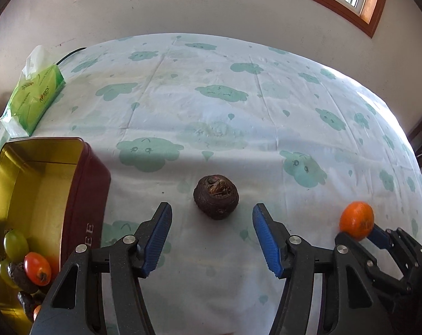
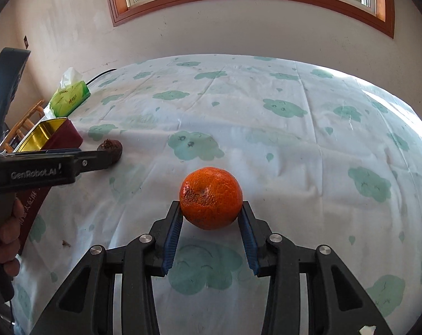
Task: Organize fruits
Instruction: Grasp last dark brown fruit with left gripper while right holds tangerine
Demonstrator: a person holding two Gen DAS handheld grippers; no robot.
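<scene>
We are gripping the orange in the right hand-held gripper; the left hand-held gripper, spread wide, is centring on the brown fruit beside the tin on the worktop.

Tin wall blocks left; open cloth beyond brown fruit

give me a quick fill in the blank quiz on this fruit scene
1. The right gripper is shut on the ____.
2. The left gripper is ____, with the brown fruit lying ahead between its fingers.
3. The red tin has a ____ interior.
4. Beyond the tin lies a ____ tissue pack.

Missing words: orange; open; gold; green
</scene>
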